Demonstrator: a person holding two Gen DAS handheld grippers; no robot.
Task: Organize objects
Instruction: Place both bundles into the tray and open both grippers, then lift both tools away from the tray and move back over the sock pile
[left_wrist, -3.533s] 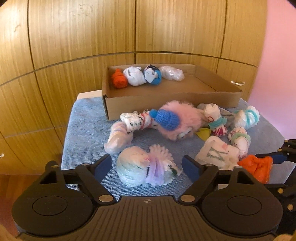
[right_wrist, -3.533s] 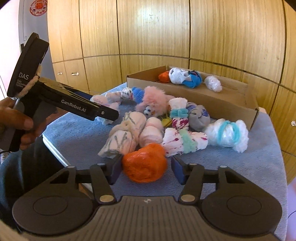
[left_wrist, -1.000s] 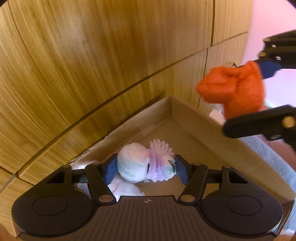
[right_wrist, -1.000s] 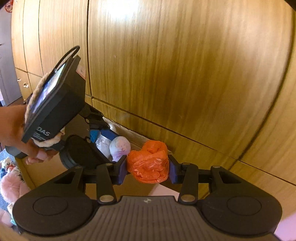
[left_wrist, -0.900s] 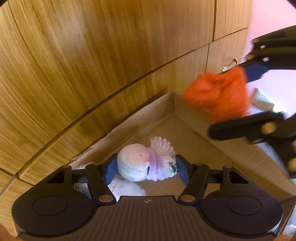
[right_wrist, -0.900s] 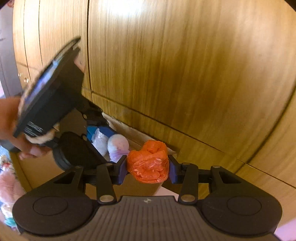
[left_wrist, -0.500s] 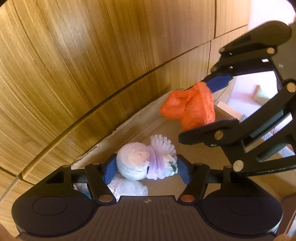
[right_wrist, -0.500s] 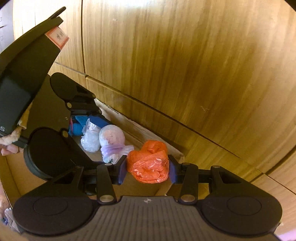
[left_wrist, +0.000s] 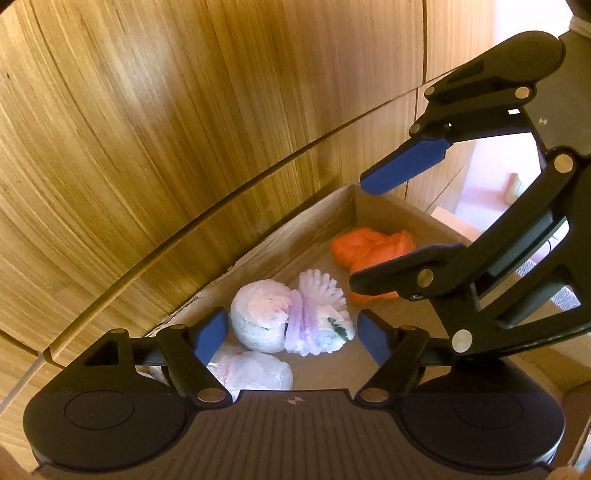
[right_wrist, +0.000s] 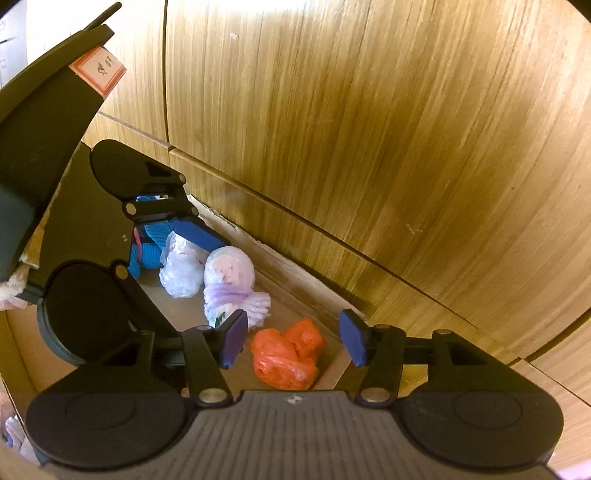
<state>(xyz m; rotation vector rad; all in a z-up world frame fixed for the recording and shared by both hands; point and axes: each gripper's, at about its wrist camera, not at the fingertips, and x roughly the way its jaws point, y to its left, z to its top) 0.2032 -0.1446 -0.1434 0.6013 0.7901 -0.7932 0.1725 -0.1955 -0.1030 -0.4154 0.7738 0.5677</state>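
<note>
A white and purple sock bundle (left_wrist: 291, 317) lies on the floor of the cardboard box (left_wrist: 321, 210), between the fingers of my left gripper (left_wrist: 291, 334), which is open and not touching it. The bundle also shows in the right wrist view (right_wrist: 231, 284). An orange bundle (right_wrist: 286, 354) lies in the box's far corner, below my right gripper (right_wrist: 291, 341), which is open and empty. In the left wrist view the orange bundle (left_wrist: 369, 247) sits behind the right gripper's lower finger (left_wrist: 406, 266).
A clear-wrapped white bundle (right_wrist: 181, 269) and a blue and white bundle (right_wrist: 149, 251) lie further along the box's back wall. Wooden cabinet doors (right_wrist: 369, 129) stand right behind the box. The two grippers are close together over the box.
Both grippers have opened. The white and purple bundle and the orange bundle have dropped onto the box floor, near the back wall.
</note>
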